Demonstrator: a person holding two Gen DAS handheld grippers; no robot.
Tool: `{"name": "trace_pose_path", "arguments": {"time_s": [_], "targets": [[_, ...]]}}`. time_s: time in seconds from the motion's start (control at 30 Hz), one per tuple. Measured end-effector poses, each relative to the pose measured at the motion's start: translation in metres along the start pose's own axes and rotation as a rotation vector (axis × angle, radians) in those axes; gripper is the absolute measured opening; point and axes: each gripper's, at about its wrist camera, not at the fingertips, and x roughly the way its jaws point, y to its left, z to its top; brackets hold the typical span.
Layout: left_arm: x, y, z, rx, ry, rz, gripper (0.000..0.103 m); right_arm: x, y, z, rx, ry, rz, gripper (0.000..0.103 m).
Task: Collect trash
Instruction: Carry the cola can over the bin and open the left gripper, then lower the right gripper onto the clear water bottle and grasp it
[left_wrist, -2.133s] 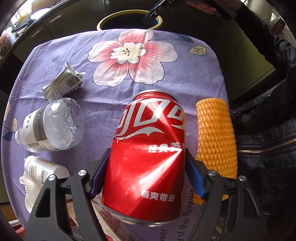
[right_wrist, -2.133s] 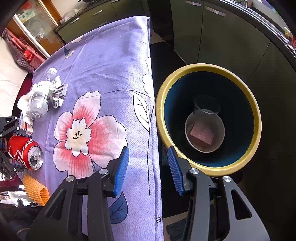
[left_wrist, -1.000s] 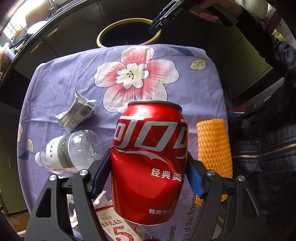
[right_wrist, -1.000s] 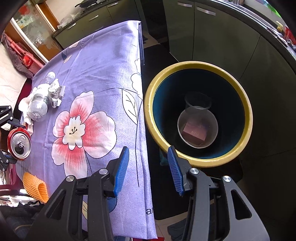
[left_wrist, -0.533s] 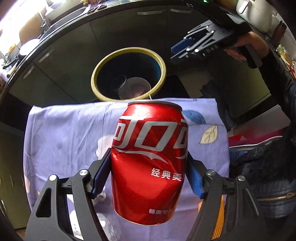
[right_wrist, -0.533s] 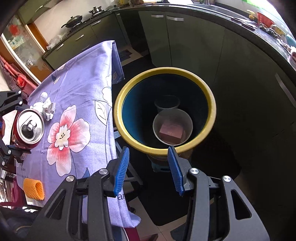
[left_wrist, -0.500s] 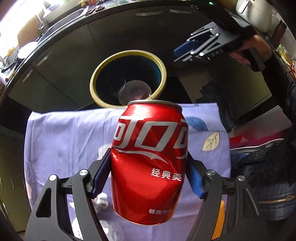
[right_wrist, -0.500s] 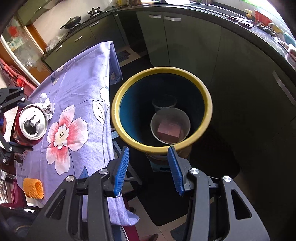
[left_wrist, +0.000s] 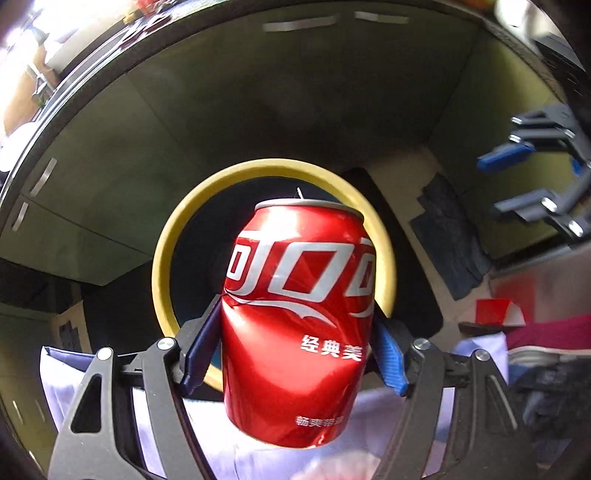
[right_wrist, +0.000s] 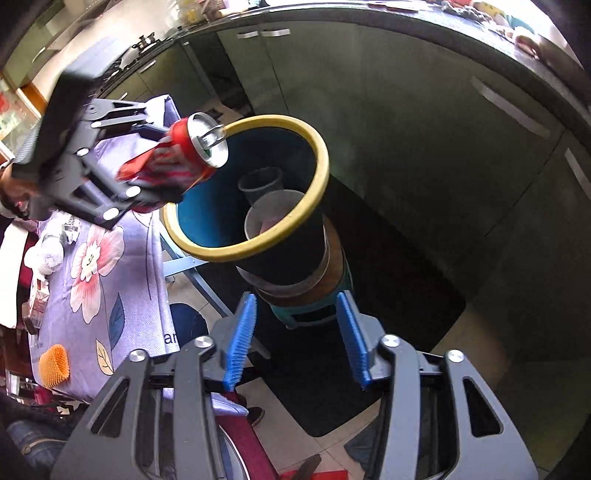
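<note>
My left gripper is shut on a dented red cola can and holds it in the air at the near rim of the yellow-rimmed trash bin. In the right wrist view the can hangs over the bin's left rim, top end pointing at the bin, held by the left gripper. The bin holds a clear plastic bowl and a dark cup. My right gripper is open and empty, beside and above the bin. It shows at the right edge of the left wrist view.
The table with the purple flowered cloth stands left of the bin. On it lie an orange foam net, a crushed clear bottle and a crumpled wrapper. Dark green cabinets curve behind the bin. A dark mat lies on the floor.
My left gripper has lifted the can off the table and carried it forward to the bin's rim. My right gripper has pulled back and up from the bin, still open.
</note>
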Motion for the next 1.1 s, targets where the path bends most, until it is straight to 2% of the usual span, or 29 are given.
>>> {"name": "trace_pose_path", "arguments": {"time_s": [0.17,0.33,0.43,0.6,0.7,0.83,0.97,1.1], "targets": [[-0.014,0.009,-0.005,-0.067,-0.042,0.013,0.084,0.004,0.000,0.001,-0.007,0.005,0.003,0.048],[-0.056,0.002,-0.036,-0.100,-0.118,0.042,0.085,0.003,0.014,0.003,-0.035,-0.004,0.015,0.048],[-0.090,-0.005,-0.071,-0.168,-0.192,0.028,0.088,0.005,0.026,0.003,-0.063,-0.004,0.028,0.048],[-0.142,-0.024,-0.143,-0.275,-0.272,0.081,0.089,0.010,0.058,0.006,-0.122,0.000,0.052,0.048],[-0.166,-0.038,-0.193,-0.373,-0.284,0.140,0.089,0.018,0.092,0.010,-0.185,0.006,0.081,0.048],[-0.196,-0.063,-0.269,-0.524,-0.308,0.237,0.091,0.033,0.155,0.020,-0.310,0.030,0.136,0.048],[-0.209,-0.074,-0.349,-0.723,-0.325,0.272,0.092,0.046,0.235,0.026,-0.467,0.055,0.196,0.048],[-0.213,-0.091,-0.413,-0.861,-0.323,0.348,0.092,0.050,0.314,0.025,-0.609,0.053,0.263,0.048]]}}
